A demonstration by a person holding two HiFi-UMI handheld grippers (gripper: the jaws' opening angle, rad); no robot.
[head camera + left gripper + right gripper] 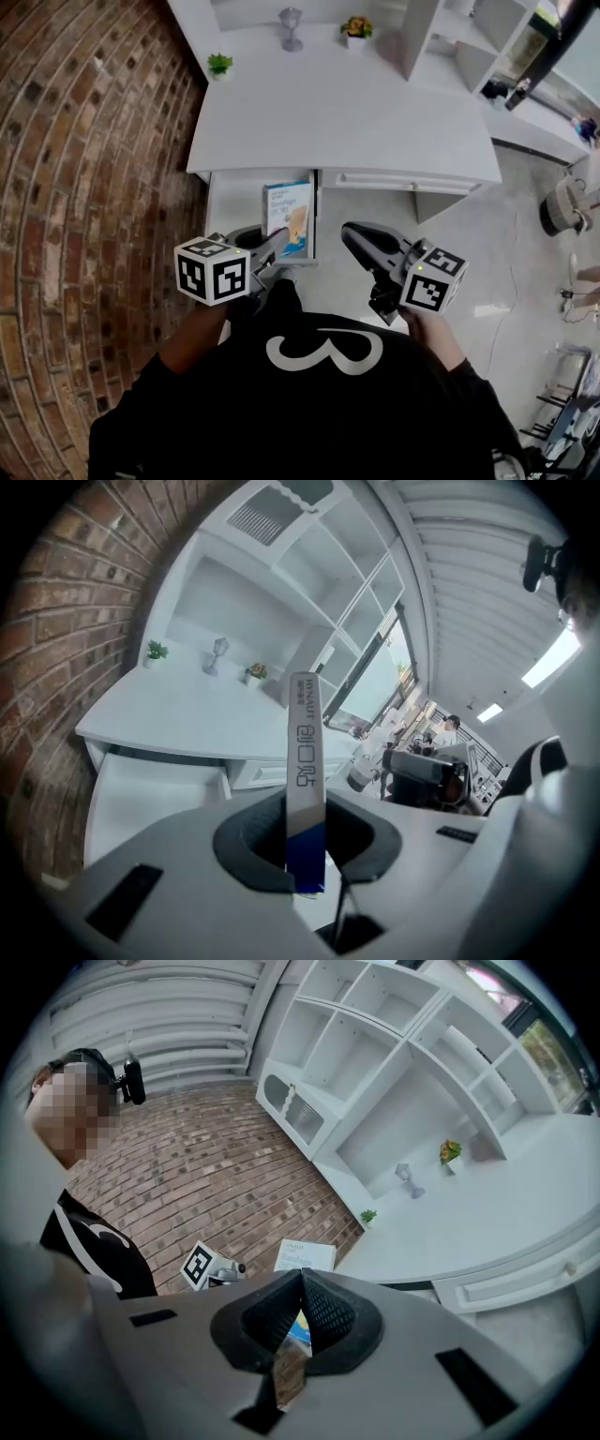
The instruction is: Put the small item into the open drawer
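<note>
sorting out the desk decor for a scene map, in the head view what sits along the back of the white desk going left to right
small green plant → silver goblet → pot of yellow flowers

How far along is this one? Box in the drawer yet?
Done: the drawer is open under the desk. In hand: the left gripper is shut on the flat box, held by the drawer's right side, not released. Left: lower it in and let go. The right gripper is shut, empty.
</note>
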